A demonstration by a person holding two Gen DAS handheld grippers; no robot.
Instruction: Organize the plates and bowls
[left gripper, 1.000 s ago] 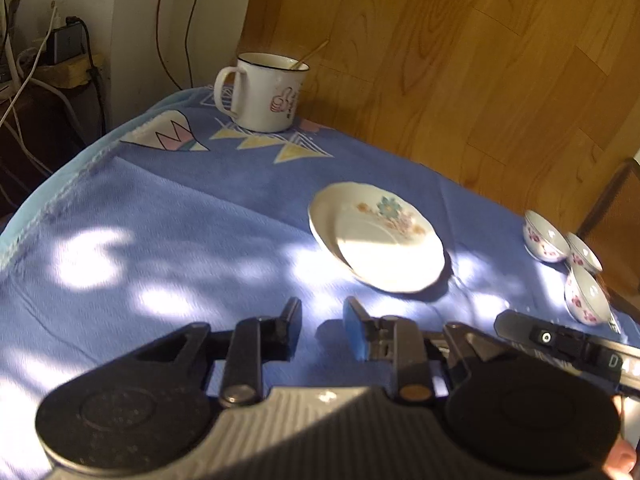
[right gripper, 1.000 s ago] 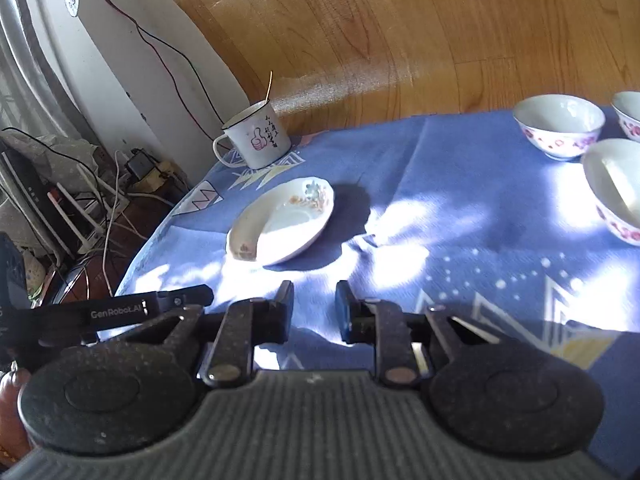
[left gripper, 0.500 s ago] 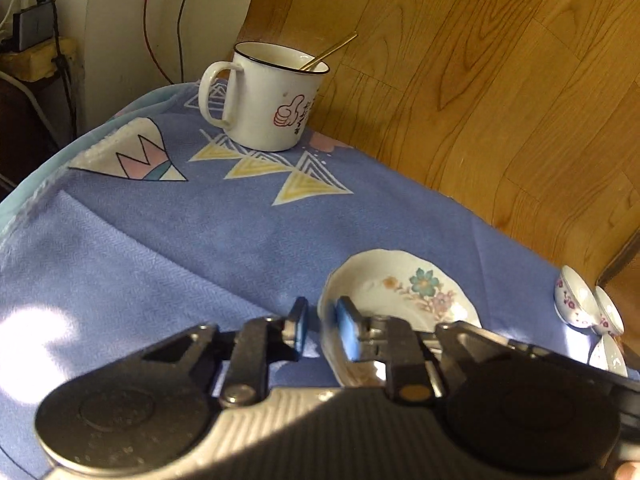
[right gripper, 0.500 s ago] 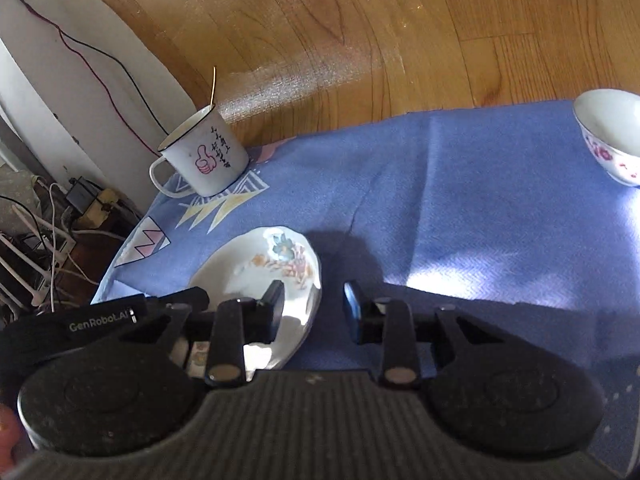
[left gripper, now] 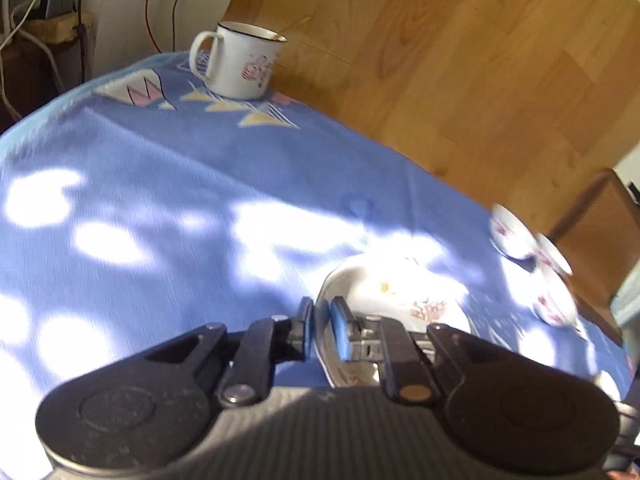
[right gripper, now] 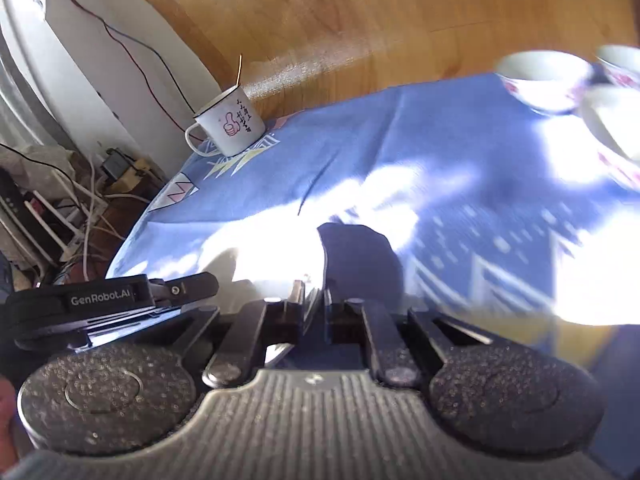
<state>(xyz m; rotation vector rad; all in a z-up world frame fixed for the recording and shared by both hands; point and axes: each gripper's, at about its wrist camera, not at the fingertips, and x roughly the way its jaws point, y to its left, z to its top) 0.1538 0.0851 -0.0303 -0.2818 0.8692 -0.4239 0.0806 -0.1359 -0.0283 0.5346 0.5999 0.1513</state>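
Left wrist view: white scalloped porcelain plate with a floral print (left gripper: 400, 300) sits between both hand-held grippers, low over the blue patterned cloth (left gripper: 180, 184) covering the worktop. Whether the plate is lifted clear of the cloth or still touching it cannot be told; frames are motion-blurred.

Left hand-held gripper (left gripper: 320, 330): narrow, blue pads pinched on the plate's left rim. Plate extends forward and to the right of this gripper, face up, tilted slightly.

Right wrist view: right hand-held gripper (right gripper: 314, 306) also narrow, clamped on the opposite rim; the plate (right gripper: 280, 248) is overexposed in sunlight here and extends forward-left of the fingers, casting a dark shadow on the cloth just ahead. The left gripper's black body shows at the lower left of this view, just beside the plate.

Key relation: three small white bowls with pink flower print (left gripper: 536, 264) lie well apart from the plate, to the far right in the left view and upper right (right gripper: 544, 80) in the right view. Judgement: the right hand is nearer the bowls, so any carry toward them leads right-side first.

Outward: white enamel mug with red thumbs-up print and a spoon (left gripper: 240, 64) stands at the cloth's far left edge, beside the wood-panel wall (left gripper: 440, 60). Cables and a power strip beyond the edge.
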